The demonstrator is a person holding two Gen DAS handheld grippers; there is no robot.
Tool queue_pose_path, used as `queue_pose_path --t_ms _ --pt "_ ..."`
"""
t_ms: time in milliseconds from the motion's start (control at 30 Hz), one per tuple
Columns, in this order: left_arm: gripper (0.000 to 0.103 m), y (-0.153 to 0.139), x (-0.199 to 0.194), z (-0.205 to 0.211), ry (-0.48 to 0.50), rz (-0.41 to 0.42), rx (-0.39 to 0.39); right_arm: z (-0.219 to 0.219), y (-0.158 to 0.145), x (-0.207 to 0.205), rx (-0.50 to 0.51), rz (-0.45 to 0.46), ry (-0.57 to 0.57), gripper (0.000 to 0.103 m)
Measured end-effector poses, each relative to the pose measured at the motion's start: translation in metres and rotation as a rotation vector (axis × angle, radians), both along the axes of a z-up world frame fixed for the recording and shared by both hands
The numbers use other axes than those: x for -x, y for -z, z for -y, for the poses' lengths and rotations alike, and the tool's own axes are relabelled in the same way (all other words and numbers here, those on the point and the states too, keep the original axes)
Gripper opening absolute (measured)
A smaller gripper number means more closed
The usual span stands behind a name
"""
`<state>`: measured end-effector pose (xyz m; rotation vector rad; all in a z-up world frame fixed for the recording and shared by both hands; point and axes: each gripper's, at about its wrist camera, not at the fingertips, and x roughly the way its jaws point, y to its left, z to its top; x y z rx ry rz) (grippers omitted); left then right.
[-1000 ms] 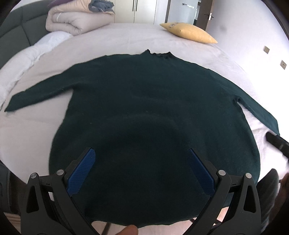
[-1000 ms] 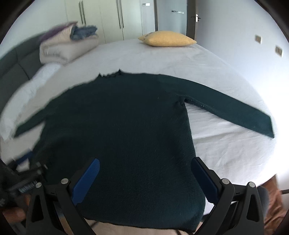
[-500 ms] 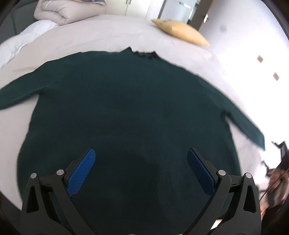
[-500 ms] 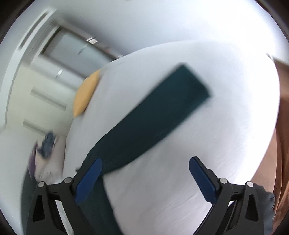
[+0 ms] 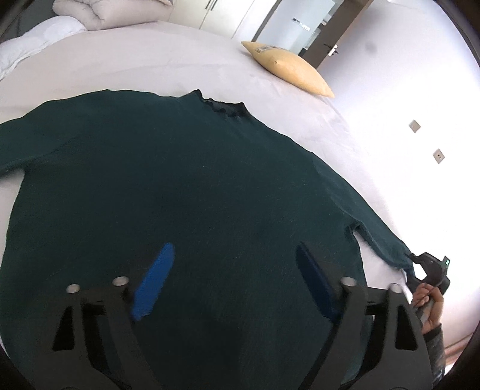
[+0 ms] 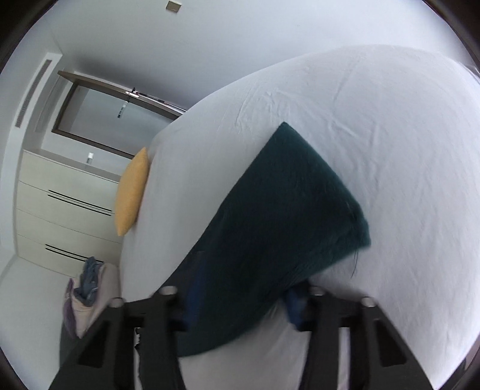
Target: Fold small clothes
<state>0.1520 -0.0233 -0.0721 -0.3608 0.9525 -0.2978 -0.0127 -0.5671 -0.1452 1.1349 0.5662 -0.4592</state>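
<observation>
1. A dark green sweater [image 5: 186,192] lies flat on the white bed [image 5: 168,57], collar toward the far side, body spread wide and sleeves stretched out to each side.
2. The left tool [image 5: 231,282] hovers over the lower body of the sweater; its jaws are closing, the blue pads [image 5: 154,279] stand well apart, and only the flat knit below shows between them, not gripped.
3. The right tool [image 6: 240,309] is at the sweater's right sleeve [image 6: 288,210], near the cuff; its jaws are closing with the sleeve between them. The view is blurred, so I cannot tell whether the pads press on the fabric.
4. In the left wrist view, the right tool [image 5: 429,264] shows at the tip of that sleeve, near the bed's edge, with the person's hand [image 5: 427,303] behind it.
5. A yellow pillow [image 5: 288,69] lies on the far part of the bed, well apart from the sweater.
6. A folded beige duvet [image 5: 105,12] sits at the far left corner.
</observation>
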Motion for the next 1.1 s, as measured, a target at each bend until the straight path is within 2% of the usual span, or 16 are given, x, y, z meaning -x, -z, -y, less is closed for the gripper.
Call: queue_pose_path --t_ms 33,67,167,233,333,433,567,633,667,767,867,967,1000,1100 --pt "0.075 0.0 -0.006 0.001 0.006 0.0 0.001 -0.002 -0.003 -0.004 0.026 -0.022 -0.005 0.018" --pt "0.075 0.0 -0.012 0.002 0.015 0.001 0.008 -0.008 -0.009 -0.01 0.064 -0.041 -0.018 0.013" --pt "0.075 -0.006 -0.028 0.003 0.04 0.006 0.06 -0.032 -0.037 -0.037 0.199 -0.055 -0.101 0.01" --pt "0.075 -0.011 -0.045 0.005 0.061 0.008 0.122 -0.062 -0.062 -0.062 0.315 -0.056 -0.196 0.01" --pt "0.075 -0.017 -0.068 0.006 0.081 0.006 0.218 -0.152 -0.102 -0.11 0.562 -0.049 -0.411 0.009" --pt "0.075 -0.018 -0.089 0.002 0.097 -0.001 0.327 -0.253 -0.117 -0.144 0.791 -0.028 -0.608 0.009" --pt "0.077 -0.002 -0.119 0.002 0.15 -0.091 0.458 -0.363 -0.098 -0.159 0.976 -0.026 -0.791 0.009" --pt "0.077 0.014 -0.134 0.002 0.159 -0.147 0.511 -0.388 -0.082 -0.163 1.04 -0.048 -0.837 0.009" --pt "0.077 0.019 -0.139 0.001 0.16 -0.17 0.526 -0.408 -0.069 -0.167 1.118 -0.09 -0.863 0.009" --pt "0.077 0.043 -0.155 -0.007 0.153 -0.213 0.574 -0.444 -0.037 -0.152 1.335 -0.199 -0.941 0.008" --pt "0.077 0.074 -0.149 -0.012 0.126 -0.272 0.642 -0.47 -0.002 -0.141 1.546 -0.304 -1.017 0.008" --pt "0.077 0.099 -0.158 -0.015 0.121 -0.323 0.685 -0.488 0.012 -0.133 1.67 -0.337 -1.052 0.008" --pt "0.077 0.103 -0.16 -0.014 0.121 -0.328 0.69 -0.483 0.013 -0.118 1.684 -0.343 -1.054 0.008" --pt "0.08 0.112 -0.168 -0.012 0.131 -0.331 0.738 -0.497 0.015 -0.114 1.724 -0.352 -1.059 0.008"
